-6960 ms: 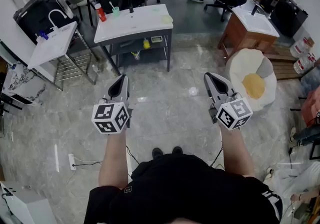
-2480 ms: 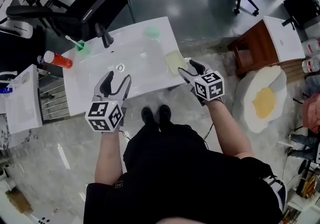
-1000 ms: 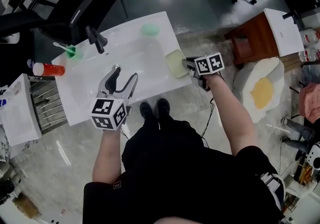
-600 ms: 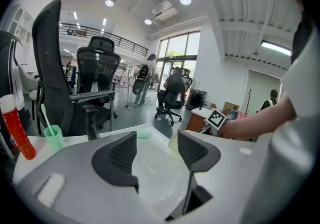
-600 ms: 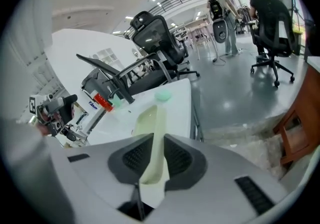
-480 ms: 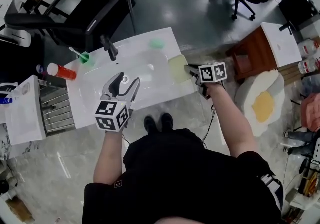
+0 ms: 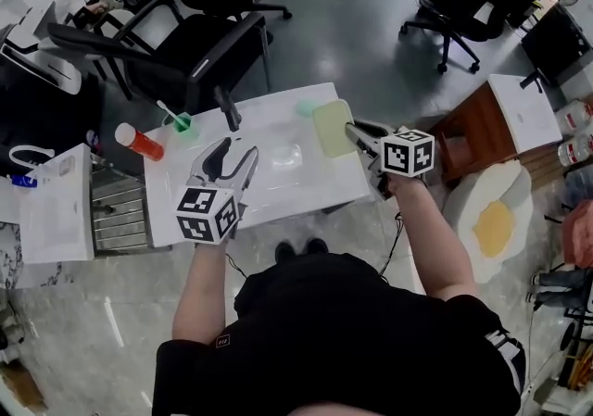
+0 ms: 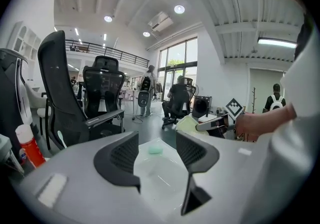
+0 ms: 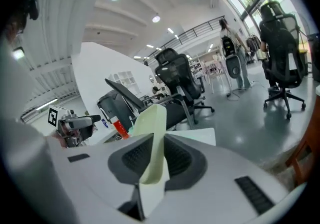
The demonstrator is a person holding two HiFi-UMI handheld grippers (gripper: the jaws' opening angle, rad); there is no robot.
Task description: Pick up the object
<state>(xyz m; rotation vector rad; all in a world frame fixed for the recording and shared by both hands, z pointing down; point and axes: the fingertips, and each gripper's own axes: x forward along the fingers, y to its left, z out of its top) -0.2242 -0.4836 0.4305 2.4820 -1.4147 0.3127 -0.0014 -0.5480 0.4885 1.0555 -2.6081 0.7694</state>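
Tray (image 7: 332, 127) of pale green plastic, clamped by its right edge in the right gripper (image 7: 355, 133), pads pressed on both faces, held out over the far right corner of the white table (image 7: 306, 184) and apparently clear of it. Looks light, thin and stiff, with smooth faces: probably prone to swing or slide in a one-edge pinch, so better seated deep in the pads, near the middle of that edge. Left gripper (image 7: 233, 155) over the table's middle, jaws wide apart, just closing a little, nothing between them.
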